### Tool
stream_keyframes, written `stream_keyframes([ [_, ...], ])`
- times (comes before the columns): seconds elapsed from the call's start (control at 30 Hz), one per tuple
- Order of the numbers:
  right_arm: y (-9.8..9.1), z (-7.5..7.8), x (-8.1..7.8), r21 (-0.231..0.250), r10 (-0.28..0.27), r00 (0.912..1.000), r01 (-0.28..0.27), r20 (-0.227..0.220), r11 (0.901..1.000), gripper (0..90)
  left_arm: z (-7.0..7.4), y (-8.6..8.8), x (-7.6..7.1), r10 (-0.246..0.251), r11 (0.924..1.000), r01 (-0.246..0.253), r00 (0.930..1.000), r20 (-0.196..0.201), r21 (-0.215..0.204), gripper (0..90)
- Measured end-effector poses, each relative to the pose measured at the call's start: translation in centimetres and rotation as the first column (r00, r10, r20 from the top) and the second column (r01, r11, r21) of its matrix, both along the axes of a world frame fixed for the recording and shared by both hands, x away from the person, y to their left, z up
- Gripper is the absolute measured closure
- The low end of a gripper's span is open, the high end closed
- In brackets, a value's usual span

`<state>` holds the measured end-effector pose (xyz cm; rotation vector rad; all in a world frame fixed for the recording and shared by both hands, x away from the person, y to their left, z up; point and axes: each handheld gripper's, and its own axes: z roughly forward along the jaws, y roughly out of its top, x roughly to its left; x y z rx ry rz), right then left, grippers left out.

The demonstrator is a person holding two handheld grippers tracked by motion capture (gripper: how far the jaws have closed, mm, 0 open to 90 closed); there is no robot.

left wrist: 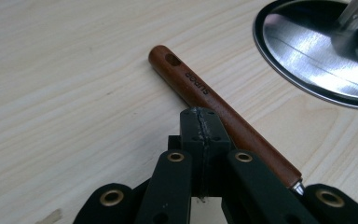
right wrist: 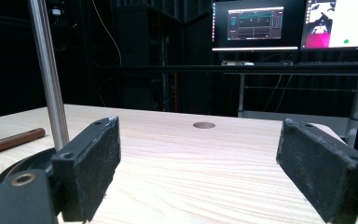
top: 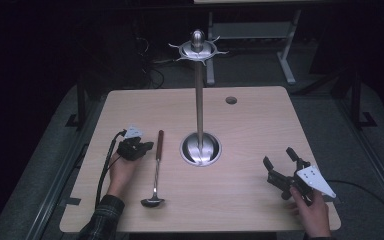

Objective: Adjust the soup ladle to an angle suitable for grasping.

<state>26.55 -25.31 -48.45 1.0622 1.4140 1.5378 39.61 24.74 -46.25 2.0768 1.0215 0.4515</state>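
A ladle (top: 156, 170) lies flat on the table with its brown wooden handle (left wrist: 214, 100) pointing away and its metal bowl (top: 152, 202) toward the near edge. My left gripper (top: 147, 145) is shut with nothing between its jaws; its tip (left wrist: 200, 113) sits just left of the handle, close to it or touching, near the hole at the handle's end. A tall steel stand (top: 199, 90) with hooks at the top rises from a round base (top: 200, 149) in the middle. My right gripper (top: 279, 156) stands open near the front right, jaws (right wrist: 200, 172) wide apart and bare.
The wooden table (top: 250, 125) has a cable hole (top: 231, 100) at the back right. The stand's pole (right wrist: 49, 74) is at the left of the right gripper view. Beyond the table stand monitors (right wrist: 256, 23) and dark desks. A cable trails off each gripper.
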Motion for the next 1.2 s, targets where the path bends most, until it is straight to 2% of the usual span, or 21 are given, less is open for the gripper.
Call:
stream_keyframes([
  [0.07,0.0,0.0,0.0,0.0,0.0,1.0,0.0,0.002,1.0,12.8,-0.1,-0.1,0.0,-0.001,1.0,0.001,1.0,-0.003,0.005,90.0],
  [0.17,0.0,0.0,0.0,0.004,0.001,1.0,-0.001,0.001,1.0,12.8,-0.3,-0.2,0.0,0.001,1.0,-0.001,0.9999,-0.014,-0.009,90.0],
  [0.27,0.0,0.0,0.0,-0.002,0.004,1.0,-0.004,0.003,1.0,12.8,-0.5,-0.8,-0.1,-0.016,0.9999,0.016,0.9995,-0.028,0.0,90.0],
  [0.63,0.0,0.0,0.0,-0.003,0.006,1.0,-0.006,0.007,1.0,12.8,-0.9,-2.0,-0.4,-0.054,0.9983,0.055,0.998,-0.032,0.019,90.0],
  [0.97,0.0,0.0,0.0,-0.002,0.006,1.0,-0.006,0.006,1.0,12.8,-0.9,-3.6,-0.8,-0.11,0.9936,0.111,0.9934,-0.032,0.02,90.0],
  [1.2,0.0,0.0,0.0,0.0,0.006,1.0,-0.006,0.006,1.0,12.9,-0.8,-4.2,-1.0,-0.142,0.9887,0.144,0.989,-0.039,0.041,90.0],
])
